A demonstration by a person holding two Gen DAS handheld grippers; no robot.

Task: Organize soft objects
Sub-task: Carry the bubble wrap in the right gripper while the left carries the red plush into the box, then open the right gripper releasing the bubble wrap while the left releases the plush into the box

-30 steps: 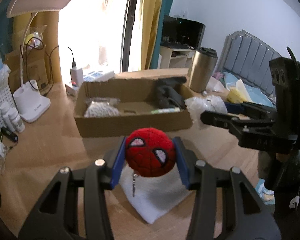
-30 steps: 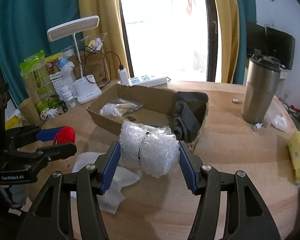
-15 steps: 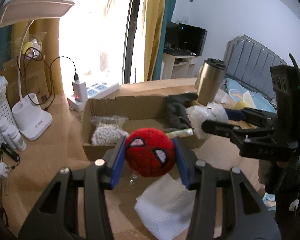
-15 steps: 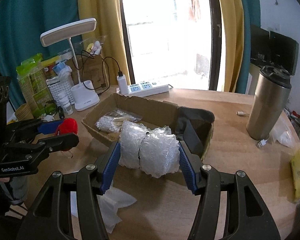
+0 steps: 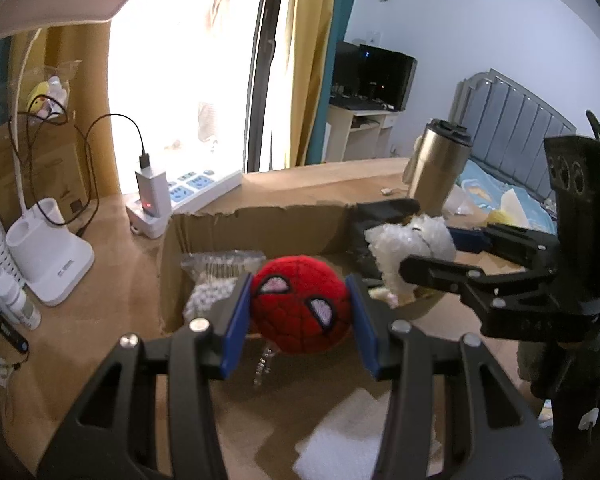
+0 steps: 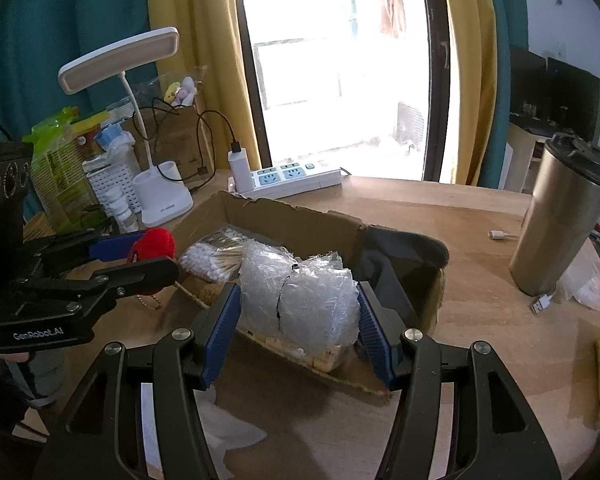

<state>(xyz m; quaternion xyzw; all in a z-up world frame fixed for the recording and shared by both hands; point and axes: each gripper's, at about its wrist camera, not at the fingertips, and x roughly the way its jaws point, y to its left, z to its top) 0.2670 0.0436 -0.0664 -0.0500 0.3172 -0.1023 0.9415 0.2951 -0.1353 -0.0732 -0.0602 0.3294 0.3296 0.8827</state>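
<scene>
**Both grippers holding soft items at the cardboard box**

The left gripper (image 5: 300, 312) is gripping a red plush ball (image 5: 300, 308) with white eye patches, its blue pads pressing both sides of the toy. A small bead chain (image 5: 262, 364) is hanging from the ball's underside. The ball is sitting in the air just above the near wall of the open cardboard box (image 5: 260, 224), which is resting on the wooden table (image 5: 80, 340).

The right gripper (image 6: 296, 316) is clamping a wad of bubble wrap (image 6: 300, 296) between its jaws, holding it over the near right part of the box, beside a dark folded cloth (image 6: 404, 248) draped over the box's right end. A clear bag of cotton swabs (image 6: 212, 256) is lying inside the box on the left.

A white paper towel (image 5: 340, 440) is lying on the table near the left gripper. A steel tumbler (image 6: 556, 216) is standing upright to the right of the box, well apart from it. A white desk lamp (image 6: 160, 196) and a power strip (image 6: 288, 178) are sitting at the far left, beyond the box.
</scene>
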